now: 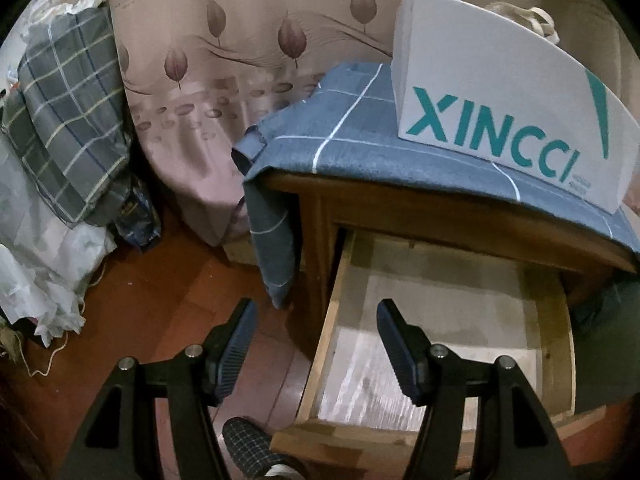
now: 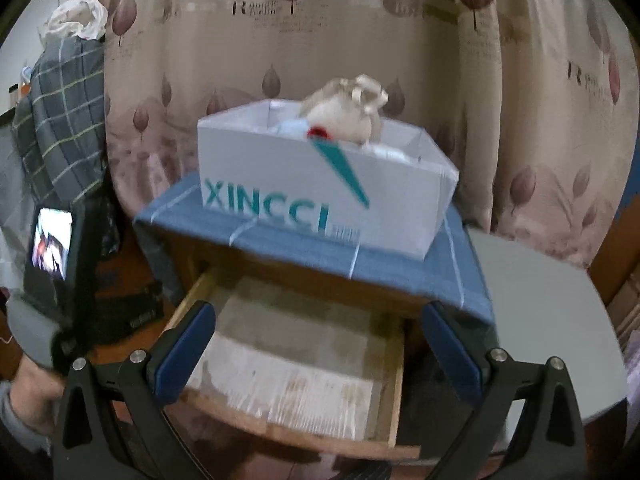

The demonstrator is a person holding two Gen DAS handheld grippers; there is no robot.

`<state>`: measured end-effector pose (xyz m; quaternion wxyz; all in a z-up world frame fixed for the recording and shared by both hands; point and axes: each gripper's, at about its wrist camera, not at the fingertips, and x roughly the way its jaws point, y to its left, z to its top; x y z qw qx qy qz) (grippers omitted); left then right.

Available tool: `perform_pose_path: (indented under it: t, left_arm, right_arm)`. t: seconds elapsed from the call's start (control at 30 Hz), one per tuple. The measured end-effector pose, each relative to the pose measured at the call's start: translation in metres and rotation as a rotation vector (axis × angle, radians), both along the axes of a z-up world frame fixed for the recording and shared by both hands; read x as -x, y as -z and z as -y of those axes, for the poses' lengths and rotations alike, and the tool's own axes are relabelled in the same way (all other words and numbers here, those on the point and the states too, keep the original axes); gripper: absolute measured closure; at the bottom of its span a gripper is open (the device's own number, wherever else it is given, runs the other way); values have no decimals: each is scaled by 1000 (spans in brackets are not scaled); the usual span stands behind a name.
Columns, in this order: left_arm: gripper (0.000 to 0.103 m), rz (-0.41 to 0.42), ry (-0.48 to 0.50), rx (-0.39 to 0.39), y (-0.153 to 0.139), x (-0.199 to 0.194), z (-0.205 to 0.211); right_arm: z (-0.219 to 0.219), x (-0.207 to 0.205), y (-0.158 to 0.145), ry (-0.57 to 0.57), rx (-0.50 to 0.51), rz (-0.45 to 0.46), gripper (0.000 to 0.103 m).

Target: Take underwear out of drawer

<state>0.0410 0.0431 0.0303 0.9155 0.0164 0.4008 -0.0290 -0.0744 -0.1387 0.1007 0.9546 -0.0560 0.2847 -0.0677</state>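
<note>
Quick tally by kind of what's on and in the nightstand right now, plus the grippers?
Cloth covering the top: 1
Box on the cloth: 1
Bundle in the box: 1
Open drawer, nothing visible inside: 1
Grippers, jaws open: 2, left and right
Total: 6

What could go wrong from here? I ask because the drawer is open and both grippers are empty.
The drawer shows only its paper lining; no underwear is visible, so a grab may close on nothing. The drawer is pulled far out, and the left gripper hangs above its side wall, so it could bump it. The blue cloth hangs off the cabinet corner; snagging it could drag the white box.
</note>
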Motion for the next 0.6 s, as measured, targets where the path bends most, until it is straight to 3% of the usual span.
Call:
perform_pose_path:
  t: [0.27, 0.6]
  left_arm:
    - [39, -52, 35, 3, 12, 34, 0]
    - [39, -54, 22, 14, 10, 51, -3]
  right_arm:
    - [20, 19, 29, 66, -82, 25, 1]
    - [12, 23, 41, 94, 41, 34, 0]
